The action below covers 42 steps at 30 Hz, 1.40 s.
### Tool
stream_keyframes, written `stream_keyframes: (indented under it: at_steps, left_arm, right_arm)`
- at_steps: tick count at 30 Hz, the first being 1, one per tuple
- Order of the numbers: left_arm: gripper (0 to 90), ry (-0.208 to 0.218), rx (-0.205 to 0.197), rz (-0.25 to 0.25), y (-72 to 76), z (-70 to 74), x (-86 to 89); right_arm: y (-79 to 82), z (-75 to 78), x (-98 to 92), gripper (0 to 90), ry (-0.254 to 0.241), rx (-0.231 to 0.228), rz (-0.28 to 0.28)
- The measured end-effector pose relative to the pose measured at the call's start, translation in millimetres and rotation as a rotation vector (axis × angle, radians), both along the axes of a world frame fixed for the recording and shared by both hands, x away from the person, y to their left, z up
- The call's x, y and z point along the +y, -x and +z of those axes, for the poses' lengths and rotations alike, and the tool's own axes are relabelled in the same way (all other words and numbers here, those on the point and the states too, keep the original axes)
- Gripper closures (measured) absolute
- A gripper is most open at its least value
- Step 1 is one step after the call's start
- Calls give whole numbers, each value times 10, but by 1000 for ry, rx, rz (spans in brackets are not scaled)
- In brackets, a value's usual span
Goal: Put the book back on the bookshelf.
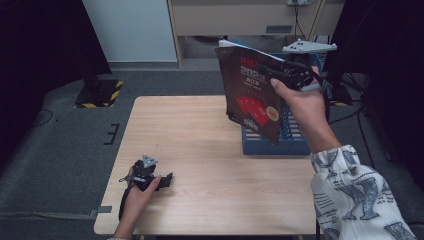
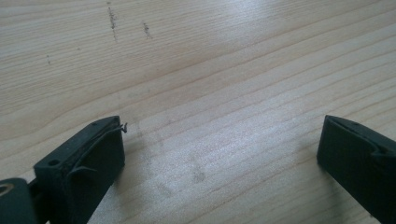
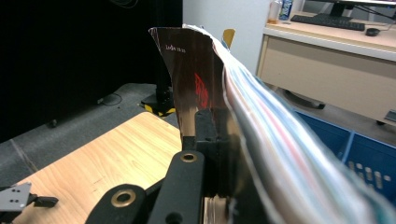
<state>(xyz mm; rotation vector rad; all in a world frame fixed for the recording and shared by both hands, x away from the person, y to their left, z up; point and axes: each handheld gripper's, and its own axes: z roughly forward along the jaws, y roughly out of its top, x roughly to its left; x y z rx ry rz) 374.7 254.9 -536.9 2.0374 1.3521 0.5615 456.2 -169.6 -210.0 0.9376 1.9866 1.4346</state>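
Black magazine (image 1: 252, 95) with red print, blue crate (image 1: 280, 142), pale wood table (image 1: 200, 150), black claw (image 1: 287, 70)

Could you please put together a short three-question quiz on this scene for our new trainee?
1. True or false: the left tongs rest low on the wooden table with their jaws apart and nothing between them.
2. What do the right tongs hold? A) a mug B) a dark magazine C) a towel
3. Which container stands at the table's far right corner, behind the magazine?

Key
1. True: the left gripper view shows bare wood between the open jaws.
2. B: the jaws are clamped on the magazine, held up in the air.
3. A blue crate.
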Motion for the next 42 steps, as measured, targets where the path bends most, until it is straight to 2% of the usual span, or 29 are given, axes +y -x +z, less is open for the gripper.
stream_keyframes:
  at_steps: [23, 42]
  left_arm:
    - [0, 2, 3, -7, -3, -1, 1]
    - [0, 3, 3, -6, -3, -2, 0]
  right_arm:
    - [6, 1, -372, 870, -11, -10, -85]
    - [33, -21, -566, 870, -12, -16, -129]
